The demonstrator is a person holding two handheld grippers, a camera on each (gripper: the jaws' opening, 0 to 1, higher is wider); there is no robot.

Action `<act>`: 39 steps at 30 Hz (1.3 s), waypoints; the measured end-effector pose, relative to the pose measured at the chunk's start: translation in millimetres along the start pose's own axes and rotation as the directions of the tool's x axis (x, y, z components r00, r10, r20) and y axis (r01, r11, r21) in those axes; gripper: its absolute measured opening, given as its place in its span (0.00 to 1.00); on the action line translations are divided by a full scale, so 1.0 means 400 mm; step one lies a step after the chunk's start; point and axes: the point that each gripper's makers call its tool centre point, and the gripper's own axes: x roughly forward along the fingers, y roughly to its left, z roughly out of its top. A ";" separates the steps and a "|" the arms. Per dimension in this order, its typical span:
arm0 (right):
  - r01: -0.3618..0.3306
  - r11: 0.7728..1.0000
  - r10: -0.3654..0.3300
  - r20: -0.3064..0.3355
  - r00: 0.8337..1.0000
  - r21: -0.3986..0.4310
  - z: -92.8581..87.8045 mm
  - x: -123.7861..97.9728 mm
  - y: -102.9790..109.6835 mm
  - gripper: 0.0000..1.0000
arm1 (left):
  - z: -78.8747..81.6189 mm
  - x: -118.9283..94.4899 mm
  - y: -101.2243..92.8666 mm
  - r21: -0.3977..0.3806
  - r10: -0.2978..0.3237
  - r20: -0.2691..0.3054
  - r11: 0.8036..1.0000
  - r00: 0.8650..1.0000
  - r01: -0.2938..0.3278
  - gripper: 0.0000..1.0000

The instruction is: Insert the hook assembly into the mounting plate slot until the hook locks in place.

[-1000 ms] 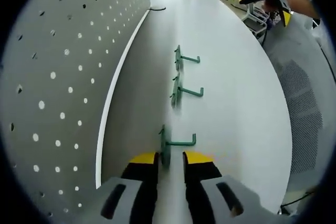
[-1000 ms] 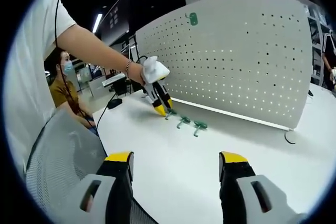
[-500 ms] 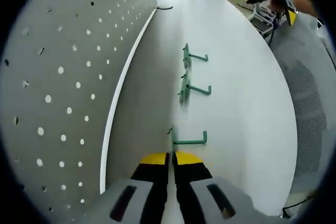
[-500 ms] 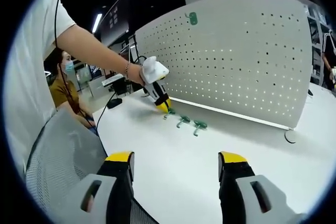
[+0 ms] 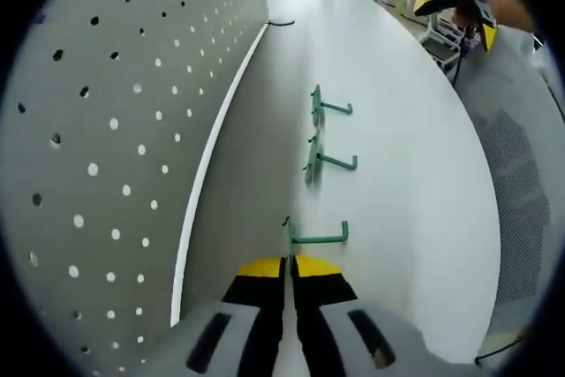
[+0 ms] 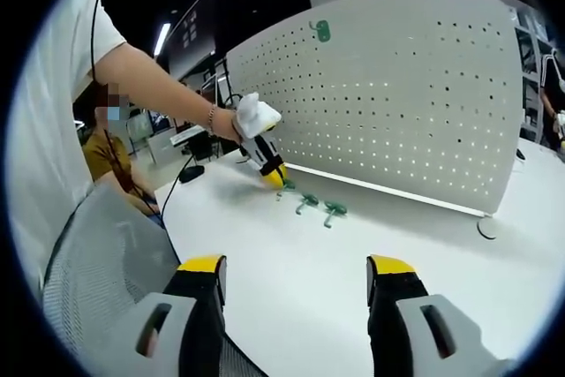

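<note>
Nearest green hook (image 5: 311, 237) pinched at its plate by left gripper (image 5: 289, 264), lying on white table (image 5: 397, 165) beside pegboard (image 5: 115, 112); right gripper (image 6: 296, 271) jaws apart, holding nothing

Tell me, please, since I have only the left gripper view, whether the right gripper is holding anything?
Observer: No. The right gripper is open and empty.
Operator: Thank you. My left gripper is shut on the nearest hook; is any hook mounted on the pegboard yet?
Observer: Yes, one green piece sits high on it, near the top edge.
</note>
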 end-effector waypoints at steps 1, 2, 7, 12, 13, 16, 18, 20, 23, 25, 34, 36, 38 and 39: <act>0.001 1.000 -0.001 -0.001 1.000 0.000 0.000 0.000 0.000 0.62 | 0.003 -0.002 0.000 0.002 0.001 0.008 1.000 1.000 -0.001 0.03; 0.002 1.000 -0.002 -0.001 1.000 0.000 -0.001 -0.001 0.000 0.62 | 0.004 -0.005 0.000 0.009 0.000 0.011 1.000 1.000 0.000 0.03; 0.004 1.000 -0.004 -0.002 1.000 0.001 -0.005 -0.002 -0.002 0.62 | 0.022 -0.019 -0.001 0.042 0.008 0.056 0.999 0.998 -0.011 0.02; 0.002 1.000 -0.002 -0.006 1.000 -0.001 -0.007 -0.003 0.001 0.62 | 0.049 -0.048 0.000 0.044 0.032 0.113 0.998 0.993 -0.037 0.02; 0.002 1.000 -0.002 -0.003 1.000 0.000 -0.006 -0.003 0.001 0.63 | 0.052 -0.051 0.000 0.045 0.034 0.119 0.998 0.992 -0.040 0.02; 0.004 1.000 -0.004 -0.003 1.000 -0.004 -0.005 -0.002 0.000 0.63 | 0.071 -0.072 0.006 0.033 0.060 0.165 0.997 0.984 -0.066 0.02; 0.002 1.000 -0.002 -0.006 1.000 -0.007 -0.005 0.000 0.002 0.64 | 0.085 -0.088 0.009 0.020 0.080 0.193 0.996 0.978 -0.085 0.02; -0.001 1.000 0.001 -0.007 1.000 -0.011 -0.002 0.001 0.003 0.64 | 0.093 -0.100 0.009 0.008 0.091 0.215 0.995 0.972 -0.095 0.02; -0.003 1.000 0.003 -0.005 1.000 -0.013 0.003 0.002 0.004 0.64 | 0.107 -0.117 0.004 0.017 0.104 0.241 0.994 0.965 -0.111 0.02; -0.003 1.000 0.003 -0.004 1.000 -0.014 0.005 0.003 0.003 0.65 | 0.115 -0.127 0.003 0.013 0.114 0.259 0.992 0.959 -0.122 0.02; -0.004 1.000 0.004 0.016 1.000 -0.009 0.020 0.003 0.002 0.64 | 0.155 -0.160 -0.007 -0.005 0.141 0.329 0.989 0.934 -0.148 0.02; -0.001 1.000 0.001 0.020 1.000 -0.007 0.023 0.000 -0.002 0.64 | 0.162 -0.168 -0.009 -0.011 0.151 0.344 0.988 0.927 -0.157 0.02; 0.003 1.000 -0.003 0.030 1.000 0.001 0.029 -0.002 -0.005 0.64 | 0.170 -0.176 -0.013 -0.019 0.157 0.358 0.987 0.920 -0.160 0.02; 0.005 1.000 -0.005 0.034 0.999 0.003 0.032 -0.004 -0.005 0.64 | 0.173 -0.179 -0.014 -0.020 0.161 0.364 0.986 0.918 -0.165 0.02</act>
